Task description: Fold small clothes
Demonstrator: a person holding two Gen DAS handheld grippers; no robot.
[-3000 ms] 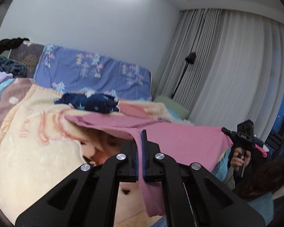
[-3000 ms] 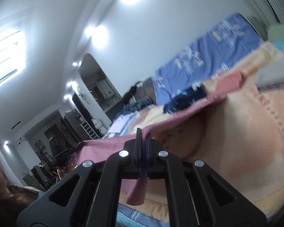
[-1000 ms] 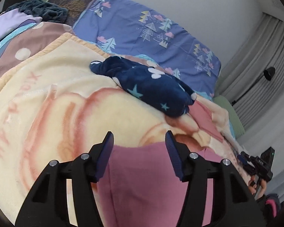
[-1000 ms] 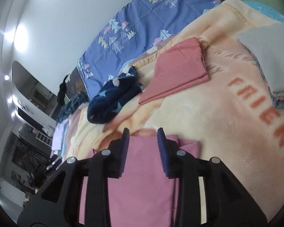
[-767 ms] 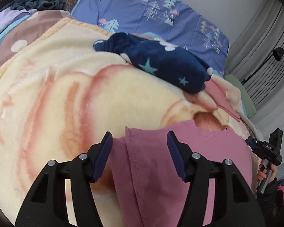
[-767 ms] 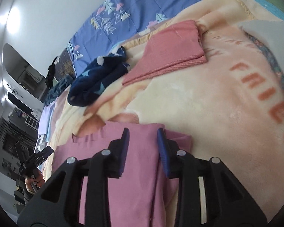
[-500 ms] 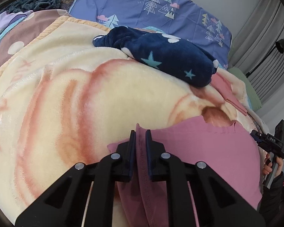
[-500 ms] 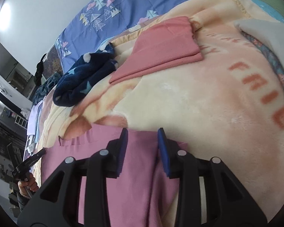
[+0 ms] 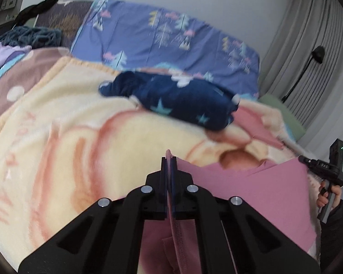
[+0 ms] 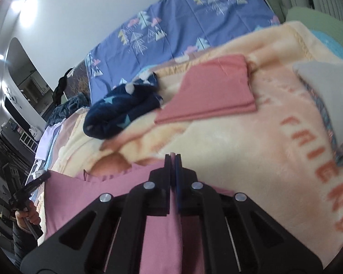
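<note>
Two grippers work over a bed whose cream blanket (image 10: 251,150) with orange lettering fills most of both views, a blue tree-print quilt (image 9: 171,34) behind it; on the blanket the mauve pink garment (image 9: 251,189) lies nearest, spread between the two hands, its far edge raised; a navy star-print garment (image 9: 178,98) sits crumpled beyond it, apparently still to be folded; a coral piece (image 10: 212,93) lies already folded flat, and a grey folded item (image 10: 327,86) rests at the right edge, so part of the pile seems done; the left gripper (image 9: 168,162) is pressed together, pinching the pink garment's left edge; the right gripper (image 10: 173,159) is likewise clamped on its right edge; a second ago both stood spread over the cloth lying flat, and each has since closed on a corner, while three seconds ago the garment hung lifted in the air; the fold itself looks barely begun
</note>
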